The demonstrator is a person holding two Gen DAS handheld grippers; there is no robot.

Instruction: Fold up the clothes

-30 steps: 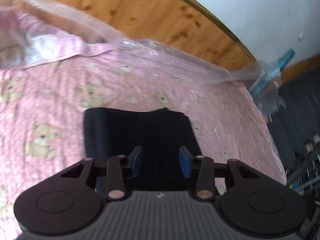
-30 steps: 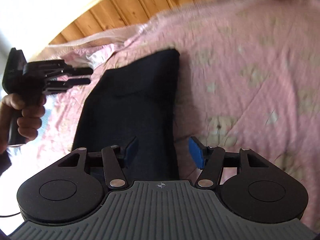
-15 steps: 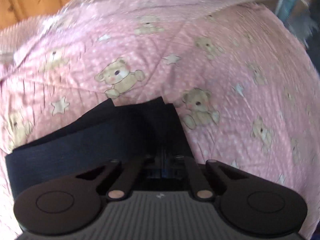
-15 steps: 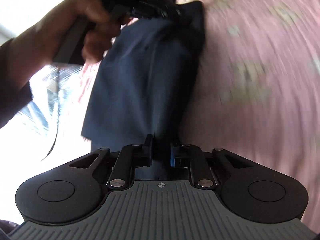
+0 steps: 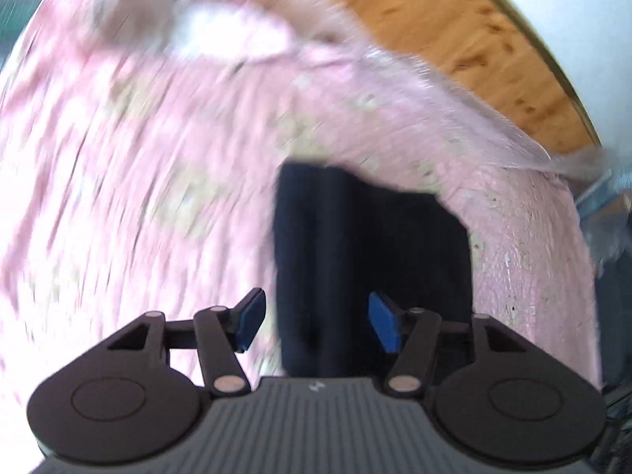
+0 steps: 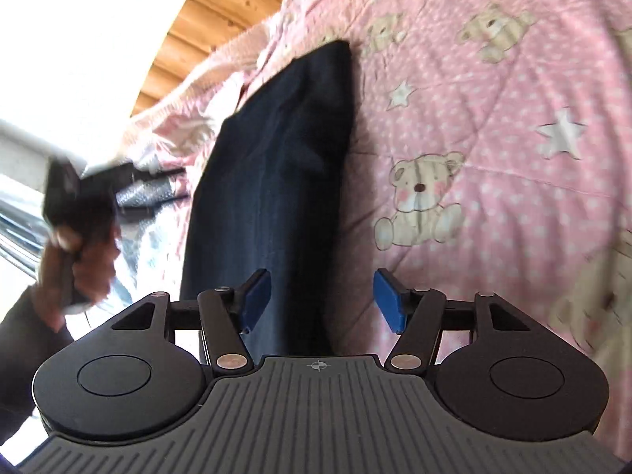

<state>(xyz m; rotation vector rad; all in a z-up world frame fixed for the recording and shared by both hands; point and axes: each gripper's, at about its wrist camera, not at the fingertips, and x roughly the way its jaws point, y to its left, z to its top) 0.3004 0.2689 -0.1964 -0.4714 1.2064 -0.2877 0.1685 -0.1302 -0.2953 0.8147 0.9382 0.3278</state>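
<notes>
Right now both my grippers hang over the bed with their jaws parted and nothing gripped between them. My left gripper has just been opening; its blue pads stand apart above the near edge of the dark navy garment, and I see no pad pressing on the cloth. My right gripper has also just been opening, and its pads straddle the right-hand edge of the same garment without closing on it.

The garment lies folded flat on the pink bedspread, a long dark strip running away from my right gripper toward the wooden headboard. From the left wrist it looks shorter and blockier, with a stepped far edge, and the bedspread around it is smeared with blur, so the print is unreadable there. The right wrist view shows that print clearly: teddy bears and white stars on a dotted pink ground.

Only the right wrist view catches my left hand, blurred, clutching the handle of its gripper off to the left of the garment, apart from the cloth. Only the left view shows the white wall above the headboard.
</notes>
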